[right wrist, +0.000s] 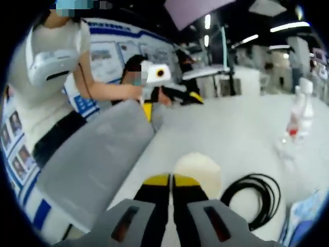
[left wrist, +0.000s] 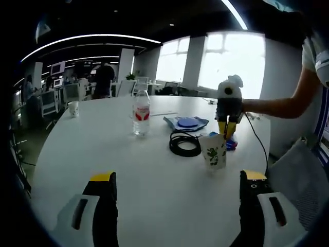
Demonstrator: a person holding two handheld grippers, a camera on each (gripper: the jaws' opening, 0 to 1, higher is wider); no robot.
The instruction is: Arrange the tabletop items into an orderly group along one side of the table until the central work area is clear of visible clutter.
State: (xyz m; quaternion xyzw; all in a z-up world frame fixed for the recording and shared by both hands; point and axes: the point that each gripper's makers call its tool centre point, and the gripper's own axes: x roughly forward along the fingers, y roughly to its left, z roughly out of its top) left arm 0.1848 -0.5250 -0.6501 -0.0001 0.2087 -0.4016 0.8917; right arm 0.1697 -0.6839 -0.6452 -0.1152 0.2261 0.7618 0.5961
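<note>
In the left gripper view my left gripper (left wrist: 178,177) stands wide open low over the white round table (left wrist: 103,154), nothing between its jaws. A clear water bottle (left wrist: 141,113) with a red label stands mid-table. A black cable coil (left wrist: 185,144) lies beside a paper cup (left wrist: 213,151) with green print. Behind them lies a blue flat item (left wrist: 187,123). My right gripper (left wrist: 226,133) points down just behind the cup. In the right gripper view my right gripper (right wrist: 172,180) is shut, with the cup's rim (right wrist: 198,172) just beyond its tips, the coil (right wrist: 254,198) to the right and the bottle (right wrist: 298,121) farther off.
A small paper cup (left wrist: 73,108) stands at the table's far left edge. A grey chair back (right wrist: 97,159) stands against the table edge. The person in a white shirt (right wrist: 51,77) holds the left gripper (right wrist: 172,103) across the table. Desks and people fill the office behind.
</note>
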